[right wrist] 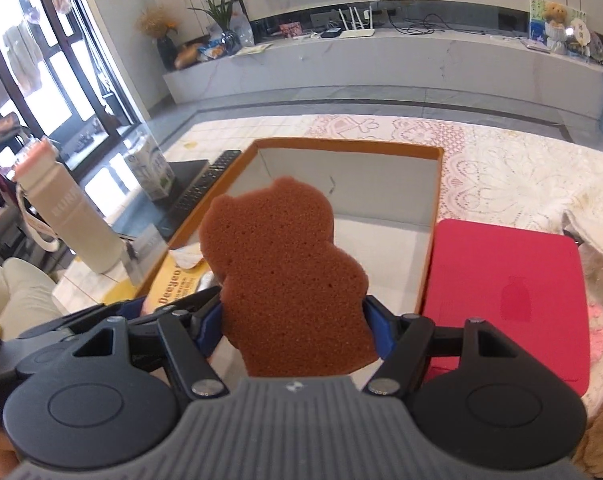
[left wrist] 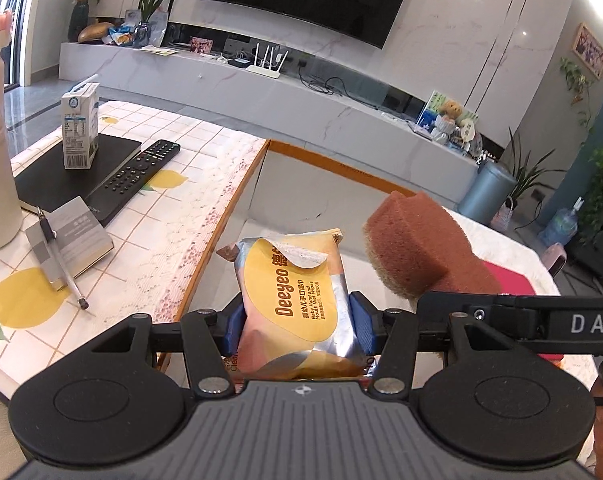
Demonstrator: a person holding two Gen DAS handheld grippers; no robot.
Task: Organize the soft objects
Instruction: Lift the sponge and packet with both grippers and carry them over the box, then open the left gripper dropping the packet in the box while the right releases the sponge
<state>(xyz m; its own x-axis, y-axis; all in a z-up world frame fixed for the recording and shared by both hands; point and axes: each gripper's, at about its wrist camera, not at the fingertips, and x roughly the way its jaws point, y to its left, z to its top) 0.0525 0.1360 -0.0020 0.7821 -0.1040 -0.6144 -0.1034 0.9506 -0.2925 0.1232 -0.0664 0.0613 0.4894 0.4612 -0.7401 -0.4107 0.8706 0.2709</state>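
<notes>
The left gripper [left wrist: 297,320] is pinching the yellow wet-wipes pack [left wrist: 293,300], the right gripper [right wrist: 293,328] the brown bear-shaped sponge [right wrist: 281,272], above the orange-rimmed white box [right wrist: 429,216]; lowering each inside the box before releasing would seem best.

The wet wipes pack [left wrist: 291,304] sits between the 2 pads of the left gripper [left wrist: 297,326], over the left part of the open box [left wrist: 237,204]. The bear-shaped sponge [right wrist: 281,276] sits between the pads of the right gripper [right wrist: 295,330], to the right of the pack and also above the box. Left of the box, on the tablecloth [left wrist: 173,236], the TV remote [left wrist: 141,168] lies partly on a flat notebook [left wrist: 57,176], with the milk carton [left wrist: 80,126] standing on that notebook. Nearer, a pen [left wrist: 61,256] rests on a small booklet [left wrist: 71,236], beside the water bottle [right wrist: 71,220]. A flat pad [right wrist: 505,292] lies just right of the box.
</notes>
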